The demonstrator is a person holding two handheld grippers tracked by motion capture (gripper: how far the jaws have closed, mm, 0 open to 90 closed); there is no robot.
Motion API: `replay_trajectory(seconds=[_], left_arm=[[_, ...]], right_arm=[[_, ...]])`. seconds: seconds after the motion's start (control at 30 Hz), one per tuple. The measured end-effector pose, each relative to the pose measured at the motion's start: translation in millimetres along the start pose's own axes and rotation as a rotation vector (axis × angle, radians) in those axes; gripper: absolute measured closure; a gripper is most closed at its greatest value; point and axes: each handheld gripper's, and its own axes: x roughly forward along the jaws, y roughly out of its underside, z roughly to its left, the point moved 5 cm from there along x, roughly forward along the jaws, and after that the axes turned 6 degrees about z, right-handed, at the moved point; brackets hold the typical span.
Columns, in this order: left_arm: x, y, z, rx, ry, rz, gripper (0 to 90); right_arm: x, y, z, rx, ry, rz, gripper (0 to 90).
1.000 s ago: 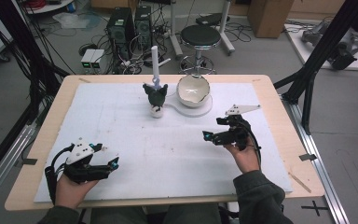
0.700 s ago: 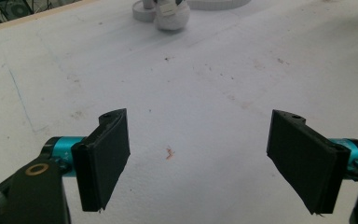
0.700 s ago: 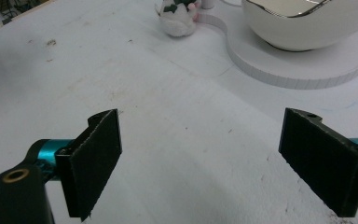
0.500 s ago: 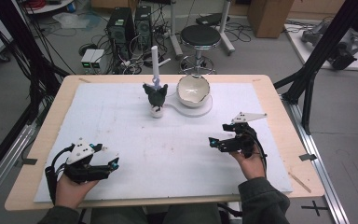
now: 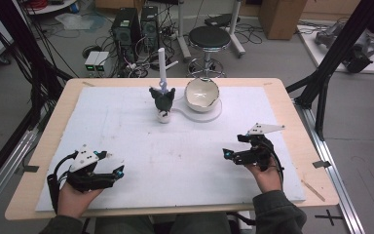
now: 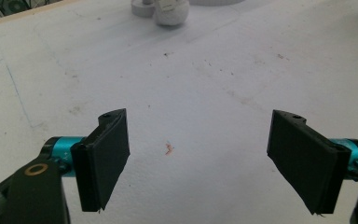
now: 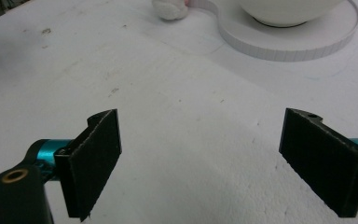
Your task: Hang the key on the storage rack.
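On the white foam-covered table point(image 5: 126, 122), 2 hand-held grippers rest near the front edge, well apart: the left gripper point(image 5: 120, 172) and the right gripper point(image 5: 225, 154), each with jaws spread wide and empty. Nearest, toward the far side, the small black-and-white figurine point(image 5: 163, 103) stands upright, long axis vertical, just beside the white ceramic bowl point(image 5: 202, 94) on its white round plate point(image 5: 214, 113).

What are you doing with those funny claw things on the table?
A person sits at the table with a claw-like gripper in each hand. The left gripper and the right gripper both rest low near the front edge, jaws wide open, holding nothing. Farther back stand a small dark-eared toy figure and a white bowl on a round white base. Neither gripper touches them.
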Motion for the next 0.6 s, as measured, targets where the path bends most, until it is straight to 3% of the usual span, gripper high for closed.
replay_trajectory(seconds=[0.6], left_arm=[[0.7,4.9,0.2,-0.001,0.011,0.015,21.2]], right_arm=[[-13.6,26.4,-4.3,0.03,0.011,-0.001,11.8]])
